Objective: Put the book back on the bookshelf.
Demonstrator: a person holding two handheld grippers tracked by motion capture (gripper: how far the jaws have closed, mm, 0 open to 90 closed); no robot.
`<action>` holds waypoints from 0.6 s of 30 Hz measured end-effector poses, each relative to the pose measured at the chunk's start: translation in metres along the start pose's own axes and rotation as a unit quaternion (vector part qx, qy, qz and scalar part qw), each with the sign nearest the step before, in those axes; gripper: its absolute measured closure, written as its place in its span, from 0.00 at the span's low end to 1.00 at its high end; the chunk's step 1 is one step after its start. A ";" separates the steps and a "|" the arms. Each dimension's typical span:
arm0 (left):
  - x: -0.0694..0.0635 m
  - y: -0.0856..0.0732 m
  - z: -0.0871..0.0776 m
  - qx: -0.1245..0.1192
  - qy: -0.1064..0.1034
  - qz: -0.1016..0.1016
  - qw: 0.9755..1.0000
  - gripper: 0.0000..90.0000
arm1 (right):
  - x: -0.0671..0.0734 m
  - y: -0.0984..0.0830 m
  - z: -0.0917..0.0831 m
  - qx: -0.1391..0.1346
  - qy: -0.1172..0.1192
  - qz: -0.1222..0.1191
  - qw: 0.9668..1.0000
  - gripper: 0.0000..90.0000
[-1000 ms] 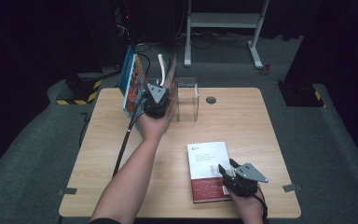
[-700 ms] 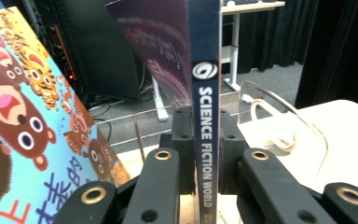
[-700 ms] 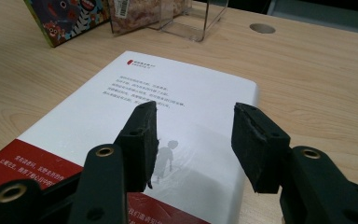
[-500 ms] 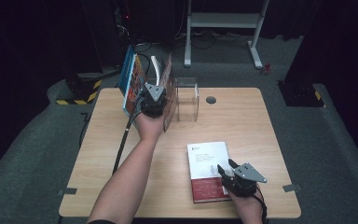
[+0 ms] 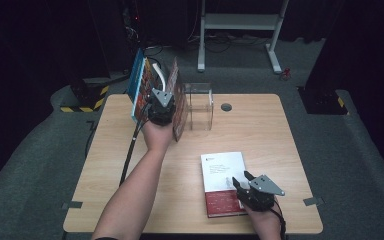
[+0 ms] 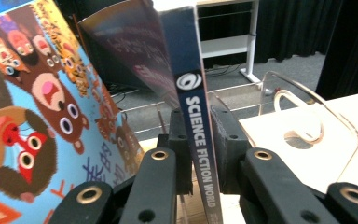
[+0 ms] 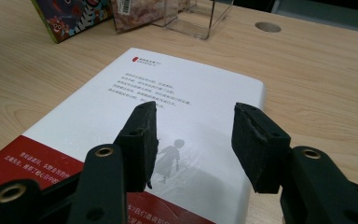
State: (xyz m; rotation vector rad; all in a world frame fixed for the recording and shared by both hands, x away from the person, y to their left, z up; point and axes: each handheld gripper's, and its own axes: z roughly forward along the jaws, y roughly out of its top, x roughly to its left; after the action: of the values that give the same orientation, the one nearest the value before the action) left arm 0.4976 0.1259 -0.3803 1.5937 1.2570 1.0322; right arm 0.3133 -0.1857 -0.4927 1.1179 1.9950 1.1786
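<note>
My left gripper point(image 5: 161, 107) is shut on the spine of a thin book marked "Science Fiction World" point(image 6: 193, 93), held upright at the table's far left. The held book point(image 5: 179, 102) stands between a colourful picture book point(image 5: 141, 90) and a clear acrylic stand point(image 5: 198, 105). In the left gripper view the picture book point(image 6: 32, 116) leans close on the left. My right gripper point(image 5: 241, 178) is open, its jaws low over a white and red book point(image 5: 225, 170) lying flat near the front edge. In the right gripper view the open gripper point(image 7: 196, 135) frames that book's cover point(image 7: 177, 88), nothing between its pads.
The acrylic stand point(image 6: 307, 121) is just right of the held book. A round cable hole point(image 5: 226, 106) sits in the wooden table point(image 5: 280, 140) behind it. A white desk frame point(image 5: 240, 22) stands on the floor beyond the table.
The left gripper and its book have shifted slightly left, toward the colourful picture book. The right gripper has stayed where it was.
</note>
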 end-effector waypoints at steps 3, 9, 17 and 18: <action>0.001 0.000 0.000 0.002 0.004 -0.002 1.000 0.88 | 0.001 0.000 0.000 0.001 0.000 0.000 1.000 0.56; 0.000 0.000 -0.001 0.003 0.011 -0.003 1.000 0.87 | 0.002 0.000 0.001 0.002 0.001 -0.003 1.000 0.56; 0.000 0.001 0.000 0.008 0.012 -0.008 1.000 0.87 | 0.003 0.000 0.002 0.005 0.003 -0.006 1.000 0.56; 0.000 0.001 0.000 0.008 0.012 -0.008 1.000 0.87 | 0.003 0.000 0.002 0.005 0.003 -0.006 1.000 0.56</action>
State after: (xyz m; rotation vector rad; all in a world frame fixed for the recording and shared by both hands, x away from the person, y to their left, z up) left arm 0.4978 0.1260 -0.3793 1.5850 1.2953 1.0365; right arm 0.3133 -0.1827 -0.4938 1.1068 2.0106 1.1680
